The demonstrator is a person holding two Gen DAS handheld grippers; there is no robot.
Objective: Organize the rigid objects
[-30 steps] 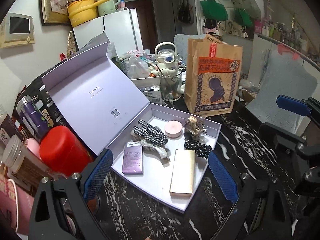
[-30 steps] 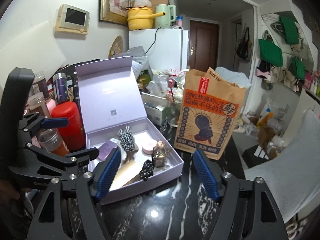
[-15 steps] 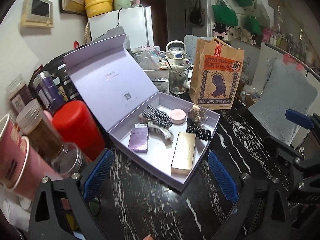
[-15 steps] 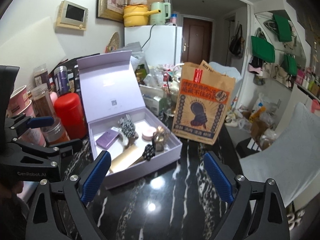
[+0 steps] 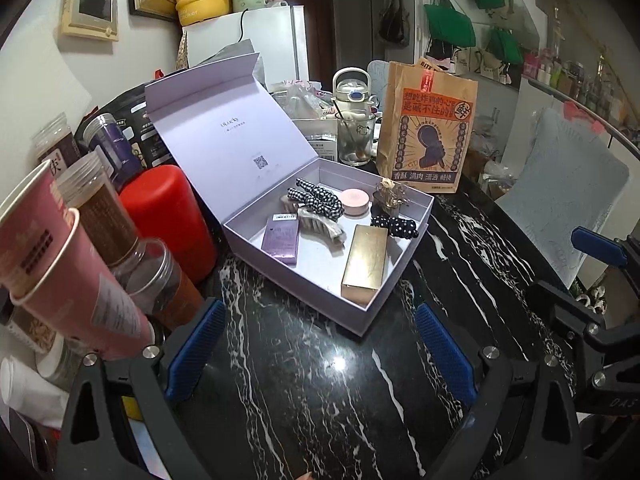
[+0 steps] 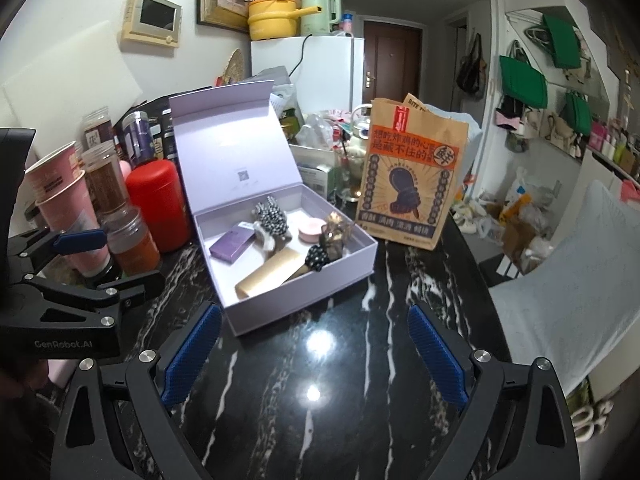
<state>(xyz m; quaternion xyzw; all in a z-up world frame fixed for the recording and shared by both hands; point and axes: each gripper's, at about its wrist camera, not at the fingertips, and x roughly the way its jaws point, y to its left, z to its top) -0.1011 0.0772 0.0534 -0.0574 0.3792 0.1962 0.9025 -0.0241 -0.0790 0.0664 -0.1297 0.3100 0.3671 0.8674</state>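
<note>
Both my left gripper [image 5: 316, 344] and right gripper [image 6: 314, 350] gape empty before the open lilac cardboard box [image 6: 304, 296], its trinkets gathered inside, presumably sorted.

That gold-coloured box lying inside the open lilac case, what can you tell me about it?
The gold box is a long, flat rectangular carton with a shiny metallic finish, closed, with no print that I can make out. It lies flat on the floor of the lilac gift case, in its near right corner, long side roughly along the case's right wall. A black hair tie with white dots sits at its far end. Neither gripper touches it.
</note>
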